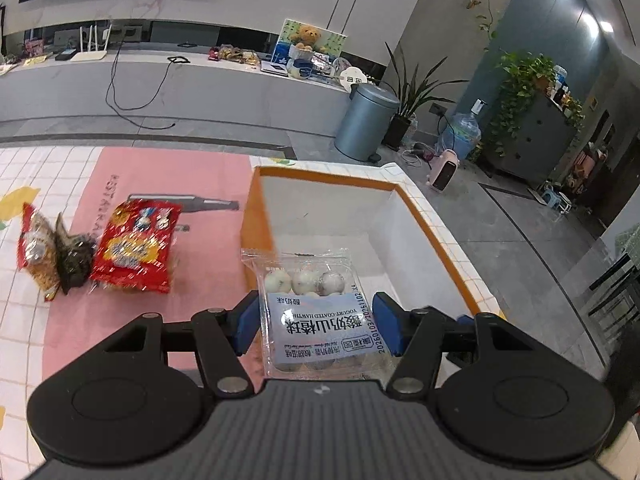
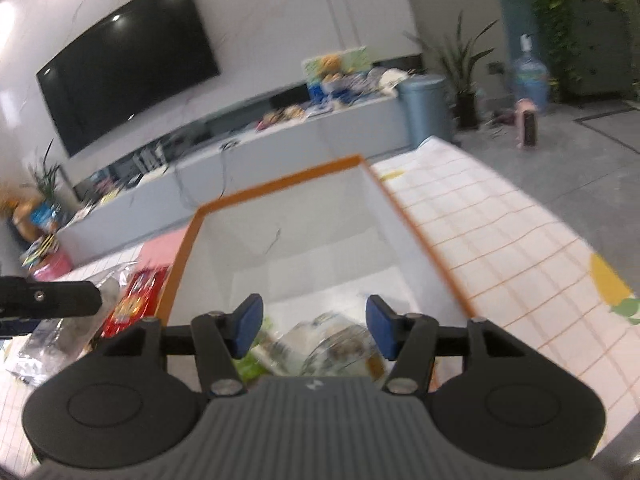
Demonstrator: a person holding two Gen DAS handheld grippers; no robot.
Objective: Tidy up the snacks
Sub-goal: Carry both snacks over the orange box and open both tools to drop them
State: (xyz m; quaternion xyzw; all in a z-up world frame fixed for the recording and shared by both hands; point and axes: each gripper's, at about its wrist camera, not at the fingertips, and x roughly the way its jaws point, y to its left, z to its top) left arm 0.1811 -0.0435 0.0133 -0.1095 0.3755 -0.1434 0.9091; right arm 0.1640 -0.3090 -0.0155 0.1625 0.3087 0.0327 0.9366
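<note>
My left gripper [image 1: 316,312] is shut on a clear pack of yoghurt-coated hawthorn balls [image 1: 308,280] with a pale blue label, held over the near left corner of the orange-rimmed white box [image 1: 424,216]. A red snack bag [image 1: 136,248], a dark packet [image 1: 74,258] and a yellow-red bag [image 1: 38,252] lie on the cloth to the left. In the right wrist view my right gripper [image 2: 314,320] stands open over the same box [image 2: 280,182]. Below its fingers a blurred clear snack packet [image 2: 336,344] lies inside the box, apart from the pads. The left gripper's arm [image 2: 52,300] shows at the left edge.
The table wears a checked cloth [image 2: 500,248] with a pink panel [image 1: 180,184]; its right edge drops to the floor. Beyond stand a grey bin [image 1: 366,120], potted plants, a water bottle and a long TV bench [image 1: 160,84] with clutter.
</note>
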